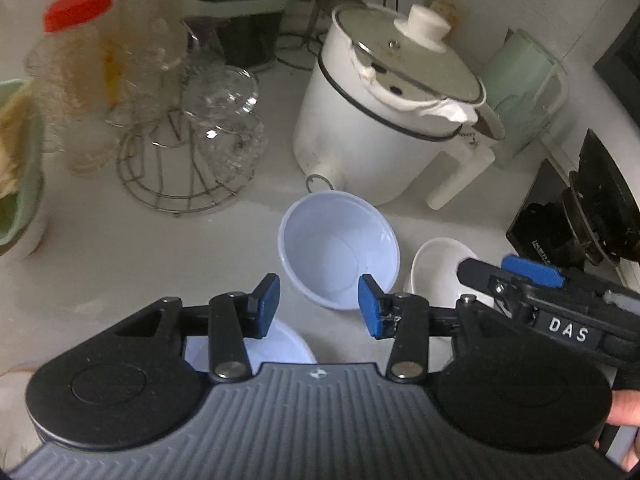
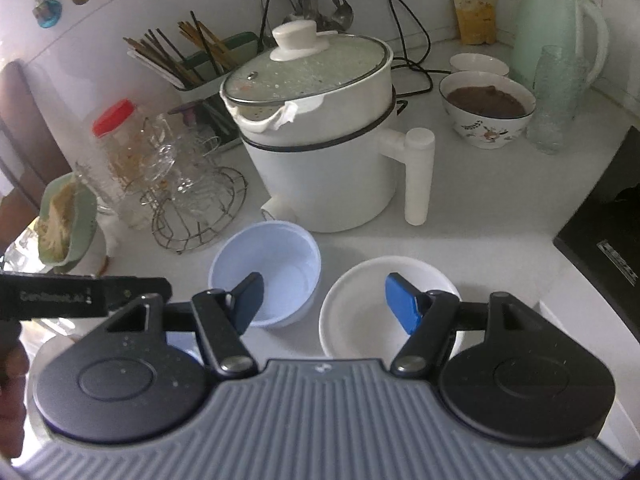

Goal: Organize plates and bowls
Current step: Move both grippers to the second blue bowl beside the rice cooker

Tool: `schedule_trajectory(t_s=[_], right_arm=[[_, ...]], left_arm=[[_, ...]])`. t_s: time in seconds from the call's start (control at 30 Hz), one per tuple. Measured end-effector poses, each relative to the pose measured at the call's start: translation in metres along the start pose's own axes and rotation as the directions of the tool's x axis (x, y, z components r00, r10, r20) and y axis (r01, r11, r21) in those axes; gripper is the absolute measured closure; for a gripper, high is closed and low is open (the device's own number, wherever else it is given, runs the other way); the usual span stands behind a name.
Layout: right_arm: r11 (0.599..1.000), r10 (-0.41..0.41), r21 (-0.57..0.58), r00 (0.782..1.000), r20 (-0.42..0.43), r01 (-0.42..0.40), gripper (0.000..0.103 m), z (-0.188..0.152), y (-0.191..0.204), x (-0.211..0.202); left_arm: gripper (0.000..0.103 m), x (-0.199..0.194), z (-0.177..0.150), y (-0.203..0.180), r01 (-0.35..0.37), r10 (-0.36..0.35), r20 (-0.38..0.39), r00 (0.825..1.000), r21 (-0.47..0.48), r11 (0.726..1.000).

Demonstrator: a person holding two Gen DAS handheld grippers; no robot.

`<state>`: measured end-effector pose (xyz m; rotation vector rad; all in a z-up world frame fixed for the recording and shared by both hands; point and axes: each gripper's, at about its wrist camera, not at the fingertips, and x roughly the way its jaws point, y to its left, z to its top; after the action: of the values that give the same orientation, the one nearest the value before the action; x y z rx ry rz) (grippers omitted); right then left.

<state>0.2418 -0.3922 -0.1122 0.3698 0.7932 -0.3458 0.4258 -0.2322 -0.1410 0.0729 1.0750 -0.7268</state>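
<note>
A pale blue bowl [image 1: 340, 248] [image 2: 276, 264] stands upright on the white counter [image 1: 120, 264], in front of the pot. Just to its right sits a white bowl [image 1: 436, 268] [image 2: 360, 308]. My left gripper [image 1: 318, 306] hovers over the blue bowl's near rim, open, its blue pads gripping nothing. Under its left finger lies another pale blue dish [image 1: 284, 344], mostly hidden. My right gripper [image 2: 326, 302] is open above the gap between the two bowls, its right pad over the white bowl. Each gripper shows at the edge of the other's view.
A white electric pot [image 1: 384, 128] [image 2: 320, 152] with a lid and side handle stands right behind the bowls. A wire rack of glasses [image 1: 188, 160] and a red-lidded jar [image 1: 76, 60] stand at the left. A floral bowl of dark food [image 2: 486, 110], a green kettle [image 2: 556, 32] and a black stove [image 2: 600, 220] are at the right.
</note>
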Motion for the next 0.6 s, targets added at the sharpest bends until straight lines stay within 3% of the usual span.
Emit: schedule_trajectory(t_s=[0.37,0.6], right_arm=[[0.998,0.069,-0.009,0.995,-0.076,-0.07,0.037,0.022,-0.002,0.061],[0.99,0.083,-0.106,0.99,-0.116,-0.095,0.051,0.031,0.012,0.096]], left_arm=[[0.054,0.06,0.025,0.023,-0.064,0.06,-0.072,0.996,-0.057,0.996],[0.056,0.087,0.035,0.036,-0.062,0.051,-0.113,0.992,-0.096,0.993]])
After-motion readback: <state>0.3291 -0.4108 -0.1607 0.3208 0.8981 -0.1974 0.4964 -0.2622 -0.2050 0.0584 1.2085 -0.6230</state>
